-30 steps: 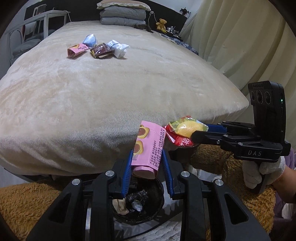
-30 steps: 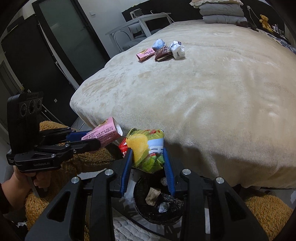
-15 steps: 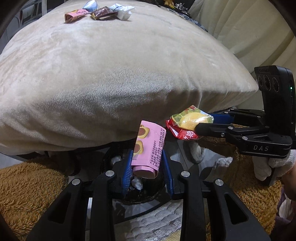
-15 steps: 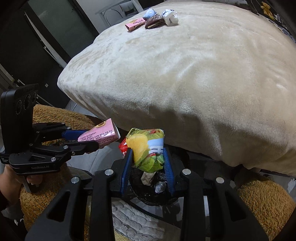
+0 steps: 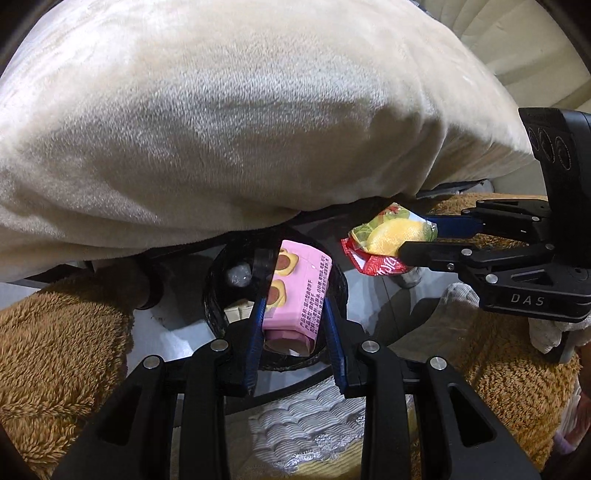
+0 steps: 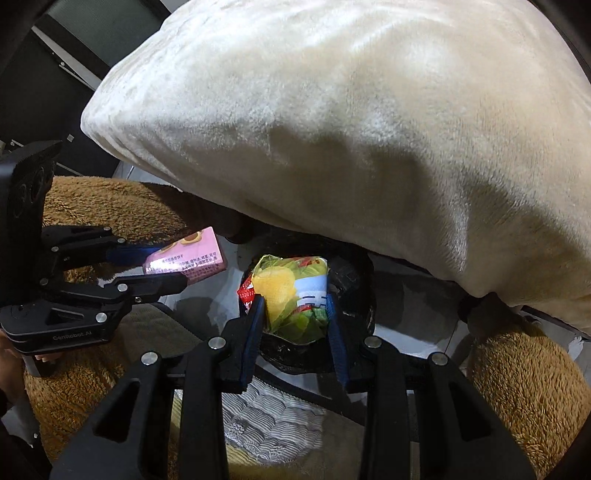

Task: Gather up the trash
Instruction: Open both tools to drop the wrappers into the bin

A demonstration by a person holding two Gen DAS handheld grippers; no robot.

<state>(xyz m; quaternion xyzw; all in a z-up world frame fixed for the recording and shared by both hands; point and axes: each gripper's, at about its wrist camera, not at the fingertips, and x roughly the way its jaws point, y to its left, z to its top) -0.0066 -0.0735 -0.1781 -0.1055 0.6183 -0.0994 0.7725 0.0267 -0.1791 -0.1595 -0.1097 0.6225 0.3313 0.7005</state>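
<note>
My left gripper (image 5: 295,306) is shut on a pink snack box (image 5: 297,291) and points steeply down over a black-lined trash bin (image 5: 212,291) on the floor. A foil ball (image 5: 238,275) and a scrap lie in the bin. My right gripper (image 6: 295,302) is shut on a yellow-green snack bag (image 6: 291,295) with a red wrapper (image 6: 245,293) pressed beside it, above the same bin (image 6: 354,314). In the left wrist view the right gripper (image 5: 417,240) holds the bag (image 5: 391,234) to the right of the bin. The left gripper (image 6: 166,266) with the box (image 6: 188,260) shows left in the right wrist view.
The cream blanket of the bed (image 5: 240,110) overhangs the bin from behind. Brown fuzzy cushions (image 5: 55,354) flank the bin on both sides, and a white quilted mat (image 6: 273,417) lies in front. A gloved hand (image 5: 546,328) holds the right gripper. Curtains (image 5: 498,33) hang at the far right.
Both grippers have sunk and tipped downward toward the bin, still holding the box and the bag. The trash on the bed top has slid out of view.
</note>
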